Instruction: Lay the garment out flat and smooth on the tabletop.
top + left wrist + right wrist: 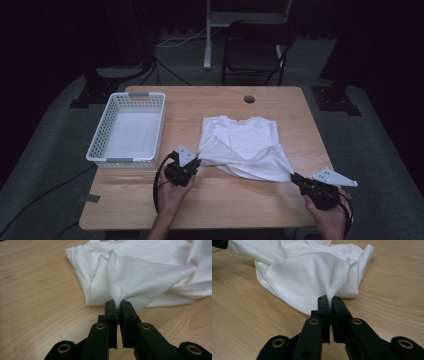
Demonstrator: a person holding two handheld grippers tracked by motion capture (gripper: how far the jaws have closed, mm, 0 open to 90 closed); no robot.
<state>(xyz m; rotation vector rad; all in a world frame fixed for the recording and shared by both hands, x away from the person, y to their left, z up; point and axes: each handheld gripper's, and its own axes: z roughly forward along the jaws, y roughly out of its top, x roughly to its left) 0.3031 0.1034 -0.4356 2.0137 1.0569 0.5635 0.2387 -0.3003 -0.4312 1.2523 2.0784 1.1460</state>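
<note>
T-shirt: one white T-shirt (245, 145) lies on the table (210, 200), right of centre, neckline toward the far edge; its near part is rumpled and drawn up at two points.
Left gripper: your left gripper (196, 162) sits just beside the shirt's near-left corner. In the left gripper view its fingers (111, 311) are pressed almost together, clamped on a bunch of white fabric (130, 277) that rises out of them in a taut fold.
Right gripper: your right gripper (295, 176) sits at the shirt's near-right corner. In the right gripper view its fingers (323, 308) are likewise nearly closed, pinching the cloth (312, 277) close to a stitched hem.
Fabric between the grippers: the near edge stretches across from one pinch to the other, lifted a little off the wood.
Basket: one white plastic basket (100, 150) stands at the table's left side, well apart from the shirt.
Count: one shirt, one basket, two grippers, two fingers on each.
Hands: your two hands (172, 192) come in from the near edge, one on each gripper.
</note>
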